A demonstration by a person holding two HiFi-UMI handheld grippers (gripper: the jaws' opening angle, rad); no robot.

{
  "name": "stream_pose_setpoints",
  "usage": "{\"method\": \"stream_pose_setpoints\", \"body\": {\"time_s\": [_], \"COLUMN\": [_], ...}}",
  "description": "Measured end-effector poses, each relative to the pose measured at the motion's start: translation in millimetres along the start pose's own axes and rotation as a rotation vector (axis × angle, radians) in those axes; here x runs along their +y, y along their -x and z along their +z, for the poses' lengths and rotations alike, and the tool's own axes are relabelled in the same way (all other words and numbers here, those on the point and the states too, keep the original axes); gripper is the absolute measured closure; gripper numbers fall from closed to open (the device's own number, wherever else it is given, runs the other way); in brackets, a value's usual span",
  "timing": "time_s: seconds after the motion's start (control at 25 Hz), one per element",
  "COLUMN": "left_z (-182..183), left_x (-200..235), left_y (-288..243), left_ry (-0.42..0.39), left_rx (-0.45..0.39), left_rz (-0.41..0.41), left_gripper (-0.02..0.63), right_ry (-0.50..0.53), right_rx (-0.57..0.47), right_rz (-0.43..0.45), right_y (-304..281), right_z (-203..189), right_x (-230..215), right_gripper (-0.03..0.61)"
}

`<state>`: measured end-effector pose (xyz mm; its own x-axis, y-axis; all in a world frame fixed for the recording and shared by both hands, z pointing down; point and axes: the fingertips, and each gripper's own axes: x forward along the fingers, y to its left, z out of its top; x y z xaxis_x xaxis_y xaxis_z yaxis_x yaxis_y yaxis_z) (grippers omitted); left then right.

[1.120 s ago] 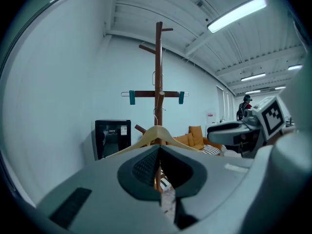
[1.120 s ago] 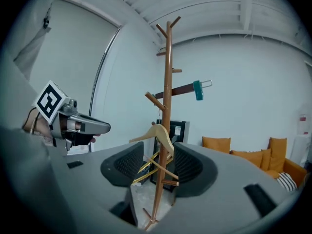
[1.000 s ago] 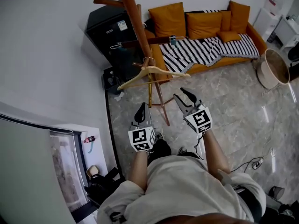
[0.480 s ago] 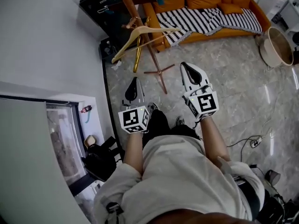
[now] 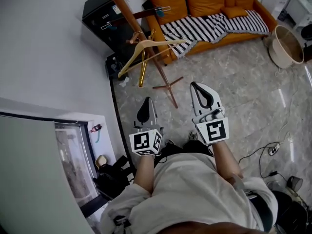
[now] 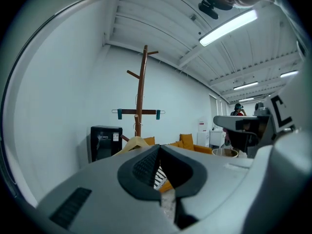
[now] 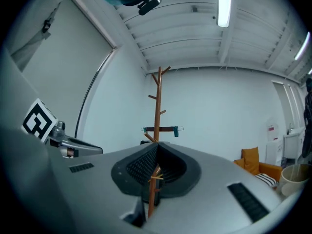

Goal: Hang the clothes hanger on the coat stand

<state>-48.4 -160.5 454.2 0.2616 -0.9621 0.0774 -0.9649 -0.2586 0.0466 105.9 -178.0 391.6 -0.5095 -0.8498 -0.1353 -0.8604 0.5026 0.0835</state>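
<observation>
The pale wooden clothes hanger (image 5: pixel 146 48) hangs on a peg of the brown coat stand (image 5: pixel 127 19), tilted down to the left. In the left gripper view its top (image 6: pixel 134 143) shows just above the jaws, in front of the stand (image 6: pixel 141 91). My left gripper (image 5: pixel 146 101) is shut and holds nothing; it sits well short of the stand's feet. My right gripper (image 5: pixel 196 85) is also shut and empty, off to the right of the stand. Its own view looks along the closed jaws (image 7: pixel 157 147) at the stand (image 7: pixel 157 101).
A dark hanger with teal clips (image 5: pixel 141 14) hangs higher on the stand. A black cabinet (image 5: pixel 105 16) stands by the wall, with an orange sofa (image 5: pixel 204 4) carrying a striped blanket (image 5: pixel 209 26) behind. A round tub (image 5: pixel 287 45) and cables (image 5: pixel 265 152) lie on the right.
My right gripper's jaws were open a second ago and are now shut. Both grippers have drawn back from the stand, and the wooden hanger stays on its peg.
</observation>
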Motion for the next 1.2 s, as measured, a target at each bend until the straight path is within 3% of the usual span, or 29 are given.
{"method": "stream_pose_setpoints", "body": {"time_s": [0.16,0.52,0.72,1.2], "left_z": [6,5,15,23], "left_x": [3,32,27,23], "left_y": [-1,-8,-5,-9], "left_ry": [-0.034,-0.021,-0.001,0.008], "left_rx": [-0.003,-0.008,-0.032,-0.063], "left_rz": [-0.02,-0.057,-0.099,-0.126], "left_gripper": [0.603,0.603,0.603,0.603], "right_ry": [0.034,0.067,0.064,0.097], "right_rx": [0.021,-0.023,0.027,0.027], "right_rz": [-0.001,0.004,0.008,0.028], "right_y": [-8,-33,-33,-42], "right_z": [3,15,18,16], "right_x": [13,46,57,65], "right_gripper": [0.574,0.574,0.574,0.574]}}
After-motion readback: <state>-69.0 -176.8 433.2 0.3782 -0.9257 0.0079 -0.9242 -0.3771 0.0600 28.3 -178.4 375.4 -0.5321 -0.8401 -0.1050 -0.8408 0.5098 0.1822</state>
